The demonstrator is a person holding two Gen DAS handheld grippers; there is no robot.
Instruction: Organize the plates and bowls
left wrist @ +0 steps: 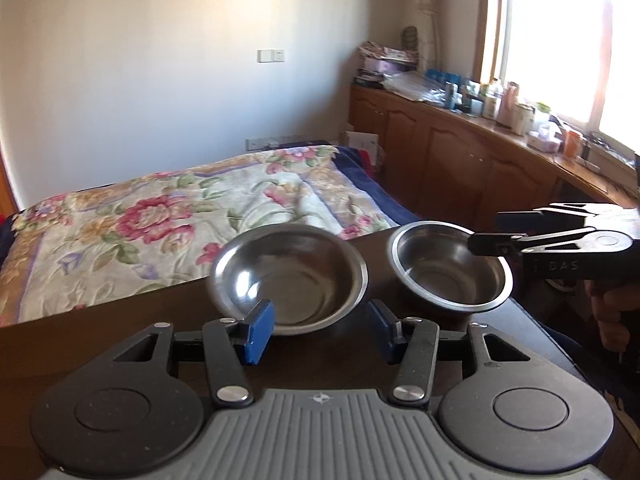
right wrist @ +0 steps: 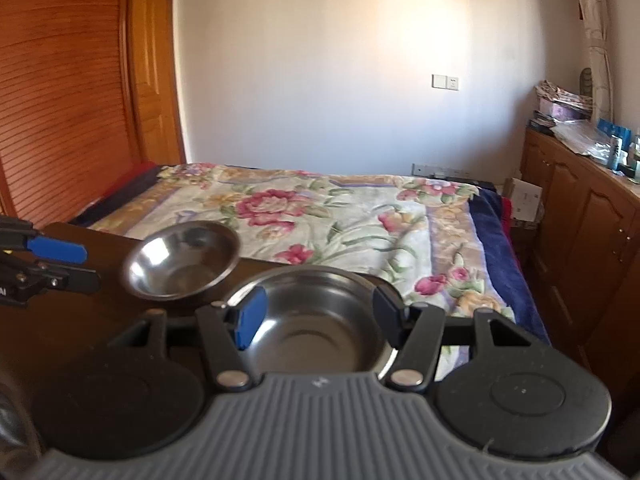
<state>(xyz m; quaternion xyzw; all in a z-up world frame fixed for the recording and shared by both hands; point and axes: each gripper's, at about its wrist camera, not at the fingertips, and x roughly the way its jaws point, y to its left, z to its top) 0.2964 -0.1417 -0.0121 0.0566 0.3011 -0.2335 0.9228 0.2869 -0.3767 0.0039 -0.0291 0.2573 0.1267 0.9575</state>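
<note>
Two stainless steel bowls stand side by side on a dark wooden table (left wrist: 80, 344). My left gripper (left wrist: 322, 330) is open at the near rim of the left bowl (left wrist: 288, 276), its blue pads on either side of that rim and not pressing on it. From the side, the left gripper (right wrist: 80, 266) sits just left of this bowl (right wrist: 180, 264). My right gripper (right wrist: 320, 316) is open and hangs over the right bowl (right wrist: 320, 332), its fingers spread above the rim. In the left wrist view the right gripper (left wrist: 496, 232) reaches in over the right bowl's (left wrist: 450, 266) far right edge.
A bed with a floral quilt (left wrist: 160, 216) lies right behind the table. Wooden cabinets (left wrist: 460, 160) crowded with bottles and boxes run under the window on the right. A slatted wooden wardrobe (right wrist: 68, 100) stands at the left. A person's hand (left wrist: 608, 308) holds the right gripper.
</note>
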